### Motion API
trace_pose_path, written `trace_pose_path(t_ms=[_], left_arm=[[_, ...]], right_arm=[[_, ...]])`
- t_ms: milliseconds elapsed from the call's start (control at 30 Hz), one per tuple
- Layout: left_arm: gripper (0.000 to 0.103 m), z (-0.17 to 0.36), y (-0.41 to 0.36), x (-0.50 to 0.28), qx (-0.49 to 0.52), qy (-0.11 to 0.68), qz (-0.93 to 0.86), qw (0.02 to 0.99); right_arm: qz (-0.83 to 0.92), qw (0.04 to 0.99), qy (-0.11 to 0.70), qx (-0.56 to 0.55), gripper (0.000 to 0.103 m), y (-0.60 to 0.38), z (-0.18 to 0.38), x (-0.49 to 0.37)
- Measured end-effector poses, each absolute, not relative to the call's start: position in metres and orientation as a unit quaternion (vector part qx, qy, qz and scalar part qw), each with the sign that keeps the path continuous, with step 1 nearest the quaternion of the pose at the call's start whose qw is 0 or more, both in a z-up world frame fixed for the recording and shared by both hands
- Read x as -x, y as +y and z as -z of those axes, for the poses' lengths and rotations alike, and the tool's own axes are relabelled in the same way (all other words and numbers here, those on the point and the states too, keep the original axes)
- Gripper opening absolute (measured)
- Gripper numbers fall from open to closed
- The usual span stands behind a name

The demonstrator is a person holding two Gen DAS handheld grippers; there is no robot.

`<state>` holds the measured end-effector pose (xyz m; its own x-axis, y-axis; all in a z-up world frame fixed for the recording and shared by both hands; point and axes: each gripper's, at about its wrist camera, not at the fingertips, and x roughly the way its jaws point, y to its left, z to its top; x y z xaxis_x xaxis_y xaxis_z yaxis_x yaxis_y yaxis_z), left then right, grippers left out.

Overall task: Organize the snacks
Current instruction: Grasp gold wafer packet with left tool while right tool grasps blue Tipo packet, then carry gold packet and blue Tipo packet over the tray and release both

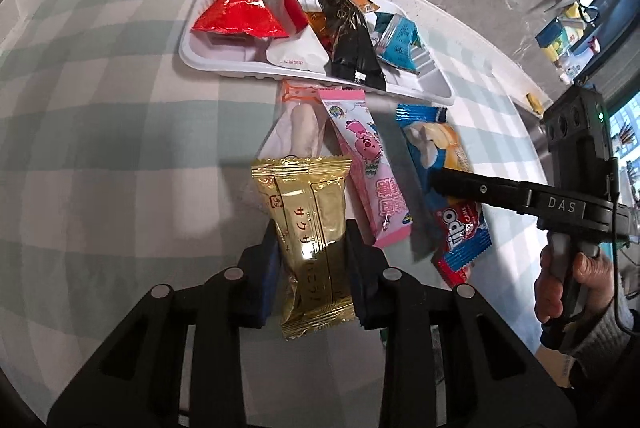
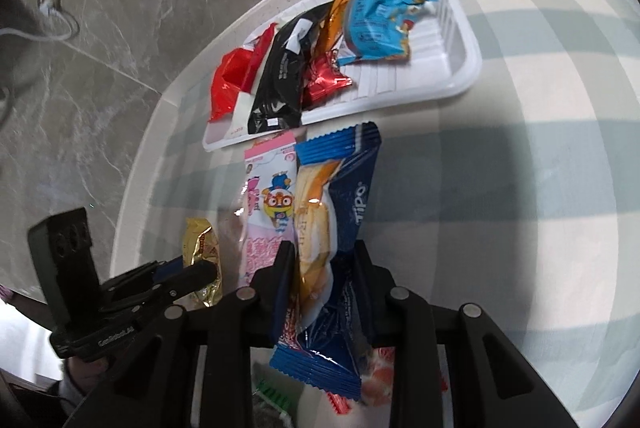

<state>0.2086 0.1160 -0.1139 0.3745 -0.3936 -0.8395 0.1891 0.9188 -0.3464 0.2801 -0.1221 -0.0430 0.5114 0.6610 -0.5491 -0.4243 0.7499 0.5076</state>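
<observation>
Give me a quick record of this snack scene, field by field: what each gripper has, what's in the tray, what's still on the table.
left gripper: shut on gold snack packet
right gripper: shut on blue Tipo packet
white tray: red, black, light blue, orange and white packets
tablecloth: pink cartoon packet and clear-wrapped pale snack, in front of the tray

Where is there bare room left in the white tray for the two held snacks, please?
The white tray is bare at its ribbed end beside the light blue packet and along its near rim. The end with the red packet and black packet is crowded.
</observation>
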Motion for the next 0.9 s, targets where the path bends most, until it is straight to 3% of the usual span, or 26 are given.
trace_pose_path(t_ms=[367, 900], left_arm=[[0.027, 0.087, 0.133, -0.215, 0.129, 0.512, 0.197, 0.826], [0.027, 0.059, 0.146, -0.273, 0.125, 0.493, 0.213, 0.834]], right_arm=[[-0.354, 0.83, 0.369, -0.224, 0.031, -0.144, 0.028, -0.267], [-0.356, 0.838, 0.34, -0.234, 0.031, -0.146, -0.011, -0.297]])
